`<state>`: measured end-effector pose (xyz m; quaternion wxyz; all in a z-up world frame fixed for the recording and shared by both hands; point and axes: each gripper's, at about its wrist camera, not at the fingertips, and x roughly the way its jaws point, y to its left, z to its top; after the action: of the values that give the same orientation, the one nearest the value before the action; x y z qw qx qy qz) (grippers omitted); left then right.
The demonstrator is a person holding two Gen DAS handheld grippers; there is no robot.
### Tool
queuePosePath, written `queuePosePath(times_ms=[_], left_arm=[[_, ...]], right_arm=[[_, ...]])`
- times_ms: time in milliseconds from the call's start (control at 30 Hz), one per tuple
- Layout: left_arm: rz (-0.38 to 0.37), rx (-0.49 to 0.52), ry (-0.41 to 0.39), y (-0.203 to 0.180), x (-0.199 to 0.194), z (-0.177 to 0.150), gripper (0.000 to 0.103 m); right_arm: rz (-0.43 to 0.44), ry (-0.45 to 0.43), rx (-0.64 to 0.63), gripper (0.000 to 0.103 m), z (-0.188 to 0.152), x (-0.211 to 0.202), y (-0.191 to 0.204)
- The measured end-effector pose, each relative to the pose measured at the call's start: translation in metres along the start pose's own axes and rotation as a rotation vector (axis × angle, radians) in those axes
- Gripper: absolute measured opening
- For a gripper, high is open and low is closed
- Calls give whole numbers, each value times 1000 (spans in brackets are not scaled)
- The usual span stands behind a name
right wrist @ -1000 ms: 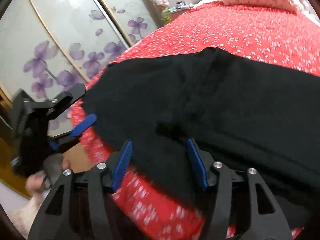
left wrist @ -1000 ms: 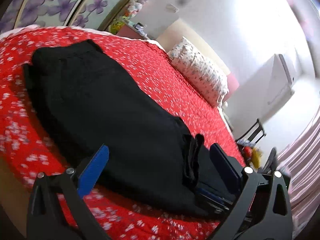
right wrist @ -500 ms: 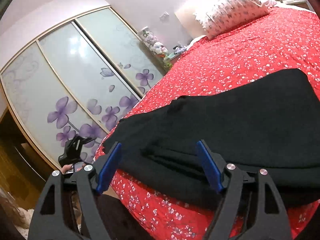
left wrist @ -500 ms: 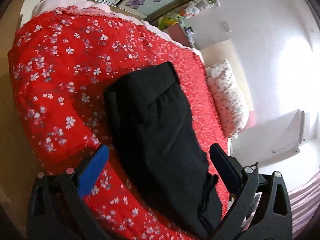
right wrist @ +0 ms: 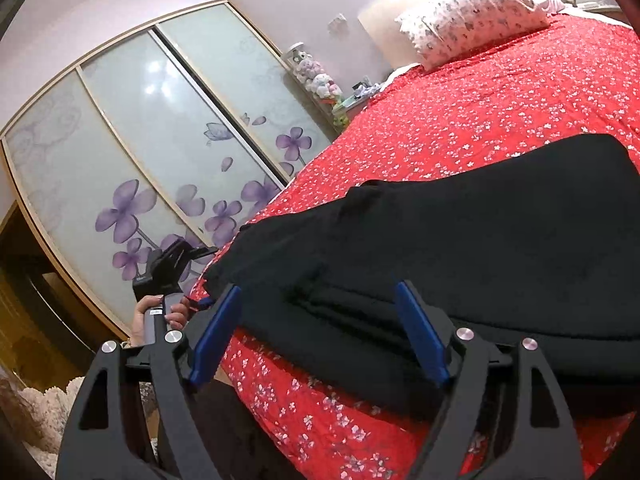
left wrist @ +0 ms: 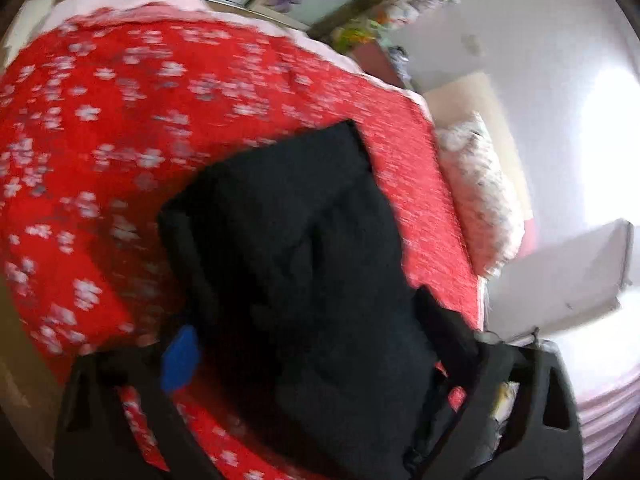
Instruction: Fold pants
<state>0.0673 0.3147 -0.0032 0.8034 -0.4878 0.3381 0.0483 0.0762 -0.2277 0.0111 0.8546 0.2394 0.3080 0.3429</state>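
Note:
Black pants point(right wrist: 460, 248) lie folded in a stack on the red flowered bedspread point(right wrist: 500, 92), near its front edge. My right gripper point(right wrist: 316, 340) is open and empty, held just in front of the stack's near edge. My left gripper point(left wrist: 316, 356) is open, close over the pants point(left wrist: 304, 264) in a blurred view; its right finger is dark against the cloth. The left gripper also shows in the right wrist view point(right wrist: 172, 268), held by a hand at the bed's left corner.
A patterned pillow point(right wrist: 472, 12) lies at the head of the bed. A sliding wardrobe with purple flowers point(right wrist: 160, 152) stands along the left. A shelf with plush toys point(right wrist: 320, 80) is beside the bed. Wooden floor point(right wrist: 24, 320) lies below left.
Both grippers have pulled back and up from the pants, staying open. The left wrist view has since dropped closer to the stack and is blurred by motion. The pants lie still.

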Motion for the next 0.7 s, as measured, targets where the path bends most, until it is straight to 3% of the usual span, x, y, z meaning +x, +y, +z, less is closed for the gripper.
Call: queuePosePath(times_ms=[100,200,267,433,600,667,700], left_arm=[[-53,94,-33,-19,-15,-8,73],[-107,144,-43,-29,-22,-8,72],[-76,115,-19,-23,-14,-6,81],[-90,-35,39,17,8,-3,80],[-72,8,33,12,11,-8,78],[-94,31,35,5,9,-10,60],[-122,49,31,1,6,-11,57]], right_arm=[[1,1,4,80,0,1,-1],[1,12,9,80,0,4,-3],[-2,19,5,80,-1,6,-3],[-4,22,-2,80,-1,5,-1],[-5,23,6,80,-1,5,-4],[-8,24,5,80,-2,5,-3],[-8,23,5,80,-2,5,-3]])
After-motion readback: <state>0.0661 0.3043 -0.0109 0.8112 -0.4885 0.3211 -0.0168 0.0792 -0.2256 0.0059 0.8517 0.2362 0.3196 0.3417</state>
